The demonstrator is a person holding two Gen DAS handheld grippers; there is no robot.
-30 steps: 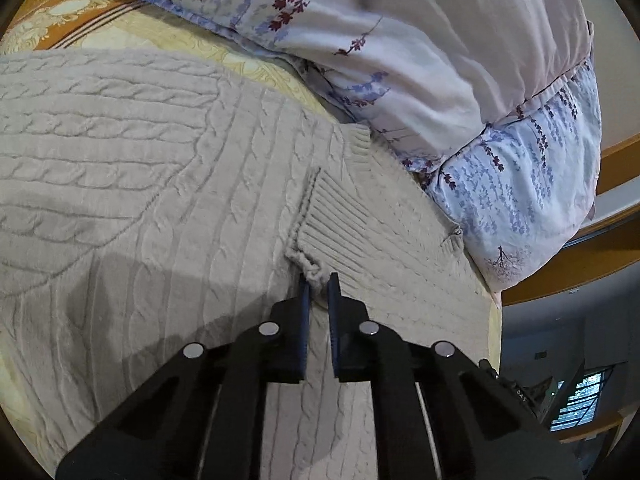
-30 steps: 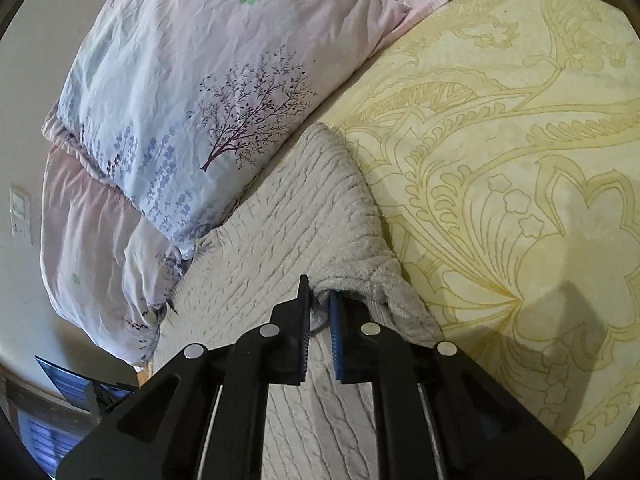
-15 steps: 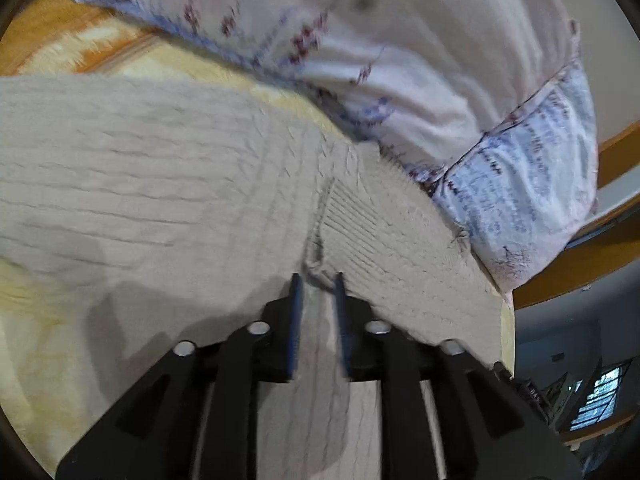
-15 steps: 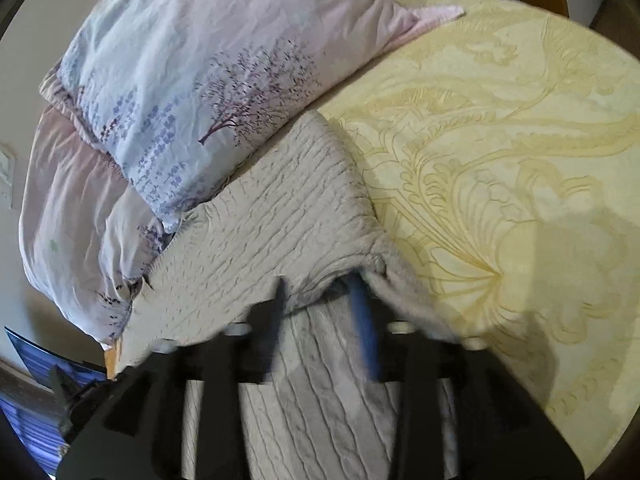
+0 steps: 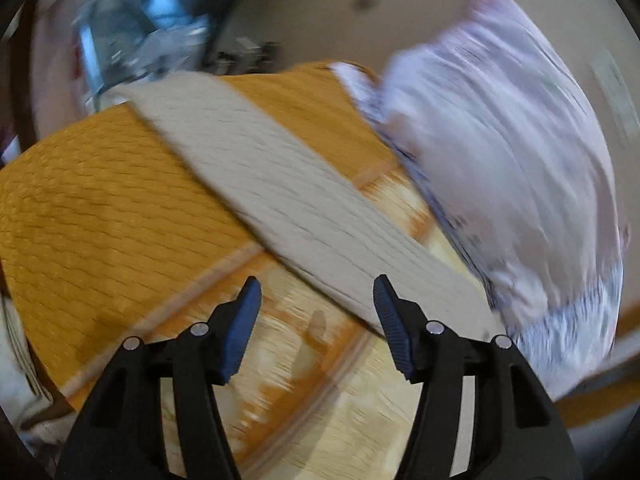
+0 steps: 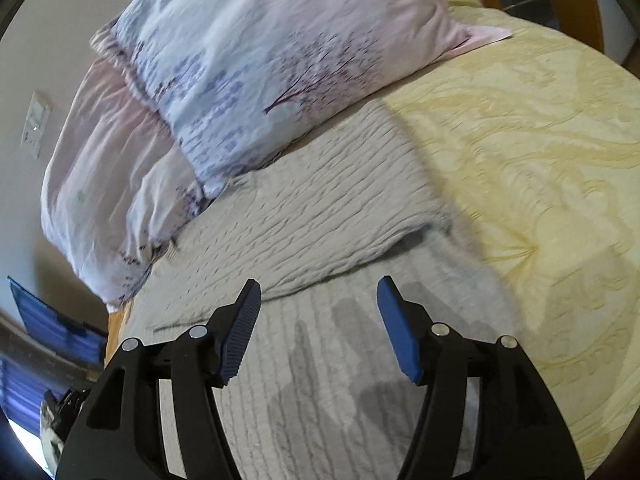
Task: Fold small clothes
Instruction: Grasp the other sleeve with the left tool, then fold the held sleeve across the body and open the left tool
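A beige cable-knit sweater lies on the bed. In the left wrist view, which is motion-blurred, a long flat strip of it [image 5: 288, 184] runs diagonally from upper left to lower right. My left gripper [image 5: 316, 320] is open and empty, just short of that strip's near end. In the right wrist view the sweater [image 6: 320, 240] lies spread below the pillows, with one layer folded over another. My right gripper [image 6: 318, 320] is open and empty above the sweater's near part.
The bed has a yellow patterned cover [image 6: 520, 160] with an orange border [image 5: 100, 220]. Two floral pillows [image 6: 260, 64] lie at the head, against the sweater's far edge; they also show in the left wrist view [image 5: 500, 160]. A wall switch [image 6: 36, 124] is at left.
Both grippers were shut on sweater edges a second ago and have opened and let go. The left gripper has swung left, now facing the orange border. The right one has pulled back slightly.
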